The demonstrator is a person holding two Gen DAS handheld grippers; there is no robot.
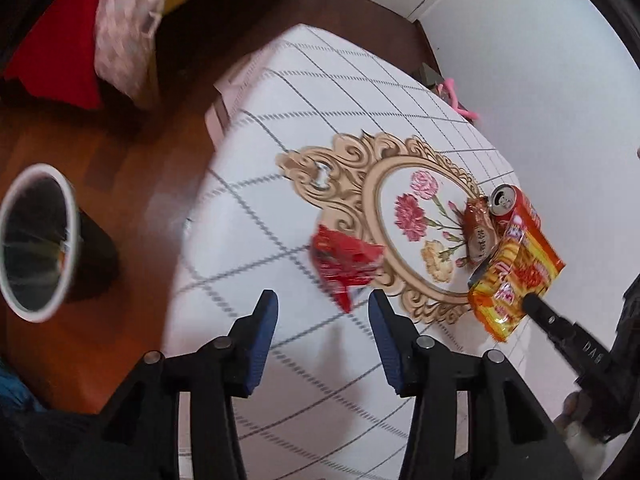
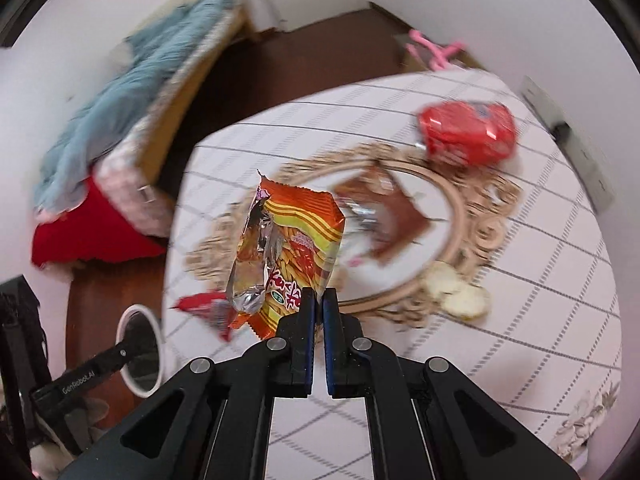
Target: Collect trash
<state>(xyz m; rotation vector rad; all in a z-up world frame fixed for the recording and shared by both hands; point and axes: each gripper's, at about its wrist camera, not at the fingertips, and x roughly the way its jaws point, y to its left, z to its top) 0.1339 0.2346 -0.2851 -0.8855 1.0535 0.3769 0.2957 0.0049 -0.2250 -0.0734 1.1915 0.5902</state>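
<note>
My right gripper (image 2: pixel 319 295) clenched on crinkled orange foil snack bag (image 2: pixel 288 248) | my left gripper (image 1: pixel 323 300) released — above red wrapper (image 1: pixel 344 262) at table (image 1: pixel 280 380) edge

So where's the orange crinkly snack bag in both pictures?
Left wrist view: the orange crinkly snack bag is at right, pinched by the right gripper.
Right wrist view: centre, just above the shut jaws.
Shared landmark: the round white-rimmed trash bin on the floor.
</note>
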